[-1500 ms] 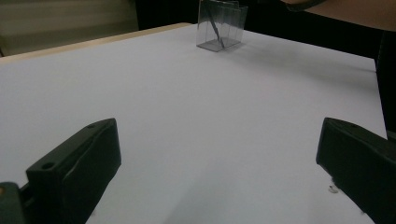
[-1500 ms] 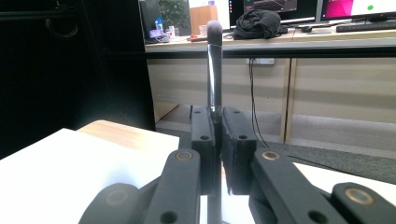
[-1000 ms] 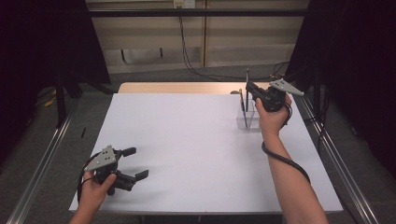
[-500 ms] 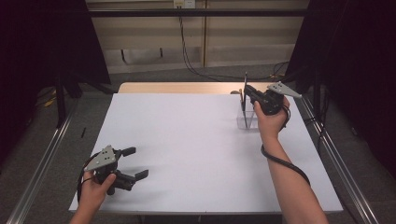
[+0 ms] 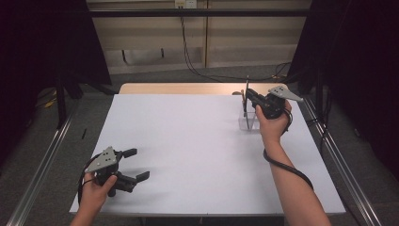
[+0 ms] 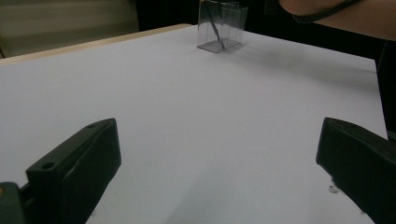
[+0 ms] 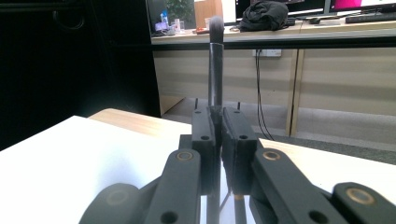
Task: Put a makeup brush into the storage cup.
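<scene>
Makeup brush (image 7: 215,65) stands upright, pinched by its thin dark handle between the pads of your right hand-held gripper (image 5: 248,100), with the soft bristle head at the top. It hangs over the clear plastic holder (image 5: 248,121) near the far right corner of the worktop (image 5: 188,141). Another thin dark stick leans inside the holder (image 6: 221,27).

Handling, as a judgement: the brush is light and stiff along the handle, and the smooth round shaft can twist or slide in the pads. Keep the hold on the handle, never on the bristles, which deform. The holder is light, rigid and likely to tip or skate if the handle knocks its wall.

Clearance:
- The holder sits close to the far edge and near the right edge. Avoid pushing it outward.
- Move the brush straight up or down; the compartments are narrow.
- The middle and left of the worktop offer wide open room.

Your left hand-held gripper (image 5: 134,165) rests near the near left corner, jaws spread wide with nothing between them, well apart from the holder.
</scene>
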A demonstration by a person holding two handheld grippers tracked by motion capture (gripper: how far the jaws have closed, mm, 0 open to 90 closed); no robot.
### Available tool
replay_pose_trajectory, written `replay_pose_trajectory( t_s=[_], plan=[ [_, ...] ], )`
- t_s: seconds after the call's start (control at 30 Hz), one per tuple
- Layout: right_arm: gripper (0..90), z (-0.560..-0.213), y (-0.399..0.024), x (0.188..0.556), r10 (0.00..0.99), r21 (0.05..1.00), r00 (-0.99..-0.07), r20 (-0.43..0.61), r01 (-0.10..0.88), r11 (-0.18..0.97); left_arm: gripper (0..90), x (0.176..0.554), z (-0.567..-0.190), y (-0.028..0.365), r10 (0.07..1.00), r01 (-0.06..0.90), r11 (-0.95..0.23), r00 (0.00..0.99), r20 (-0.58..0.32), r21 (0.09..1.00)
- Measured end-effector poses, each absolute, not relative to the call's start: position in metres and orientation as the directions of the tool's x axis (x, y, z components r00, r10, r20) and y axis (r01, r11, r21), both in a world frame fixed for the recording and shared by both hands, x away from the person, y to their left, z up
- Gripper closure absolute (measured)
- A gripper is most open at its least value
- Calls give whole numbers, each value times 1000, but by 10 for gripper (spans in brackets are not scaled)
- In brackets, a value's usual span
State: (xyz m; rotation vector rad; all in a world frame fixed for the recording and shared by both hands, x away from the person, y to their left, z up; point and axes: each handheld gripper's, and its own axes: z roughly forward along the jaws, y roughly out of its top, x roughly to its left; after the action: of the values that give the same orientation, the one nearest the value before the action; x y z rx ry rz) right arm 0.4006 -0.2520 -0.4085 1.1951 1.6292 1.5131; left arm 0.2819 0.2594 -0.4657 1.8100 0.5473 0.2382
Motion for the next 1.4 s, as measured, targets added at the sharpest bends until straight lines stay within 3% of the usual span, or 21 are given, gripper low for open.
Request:
replay_pose_trajectory(
  t_s=[0.2, 0.23, 0.33, 0.7, 1.4],
  plan=[
    [838, -409, -252, 398, 901, 976, -410, 142, 210, -58, 0, 281, -466, 261, 484, 247, -217, 867, -116, 944],
    [815, -409, -252, 396, 897, 975, -416, 150, 215, -64, 0, 281, -467, 261, 484, 247, -220, 867, -114, 944],
    [634, -410, -251, 395, 896, 971, -410, 172, 226, -83, 0, 281, -468, 262, 486, 253, -214, 865, -122, 944],
    [401, -413, -250, 386, 886, 969, -429, 177, 235, -80, 0, 280, -466, 262, 486, 248, -219, 866, -115, 944],
    [216, -407, -243, 369, 844, 971, -517, 144, 237, -20, 0, 280, -465, 259, 477, 248, -215, 871, -120, 945]
  ],
)
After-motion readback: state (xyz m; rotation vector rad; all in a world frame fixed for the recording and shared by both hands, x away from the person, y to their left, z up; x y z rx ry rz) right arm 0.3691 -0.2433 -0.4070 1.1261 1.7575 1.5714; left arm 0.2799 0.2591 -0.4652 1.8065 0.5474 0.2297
